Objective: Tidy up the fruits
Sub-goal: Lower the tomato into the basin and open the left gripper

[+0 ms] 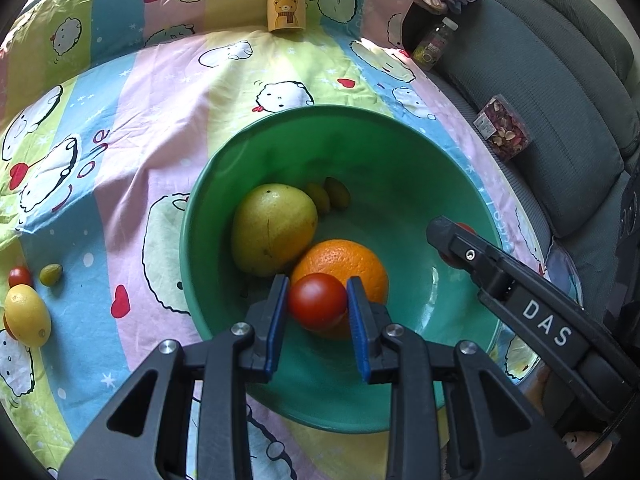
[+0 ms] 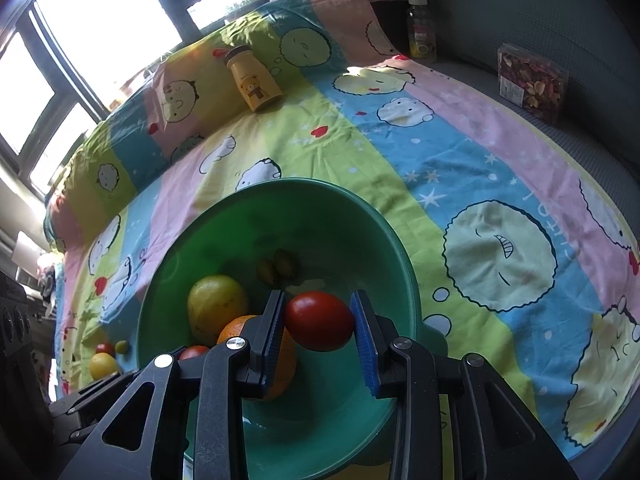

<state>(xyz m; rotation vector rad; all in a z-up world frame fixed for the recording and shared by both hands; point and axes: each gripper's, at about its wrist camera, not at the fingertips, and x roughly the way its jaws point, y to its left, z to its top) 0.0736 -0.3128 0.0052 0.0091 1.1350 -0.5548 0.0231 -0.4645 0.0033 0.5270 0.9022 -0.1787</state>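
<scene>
A green bowl [image 1: 208,216] sits on a cartoon-print cloth and holds a yellow-green pear [image 1: 272,228], an orange [image 1: 348,264] and two small green fruits [image 1: 328,196]. My left gripper [image 1: 318,300] is shut on a red tomato [image 1: 318,300] above the bowl, over the orange. My right gripper [image 2: 320,320] is shut on another red tomato [image 2: 320,320] above the bowl [image 2: 396,264]; it also shows in the left wrist view [image 1: 452,240] over the bowl's right rim. A lemon [image 1: 26,314], a small tomato [image 1: 19,276] and a small green fruit [image 1: 51,274] lie on the cloth at left.
A yellow bear-print bottle [image 1: 285,0] stands on the cloth beyond the bowl. A clear bottle [image 1: 434,42] and a clear box of dried petals [image 1: 504,128] rest on the grey sofa cushions [image 1: 560,80] at right. Windows [image 2: 100,20] lie behind.
</scene>
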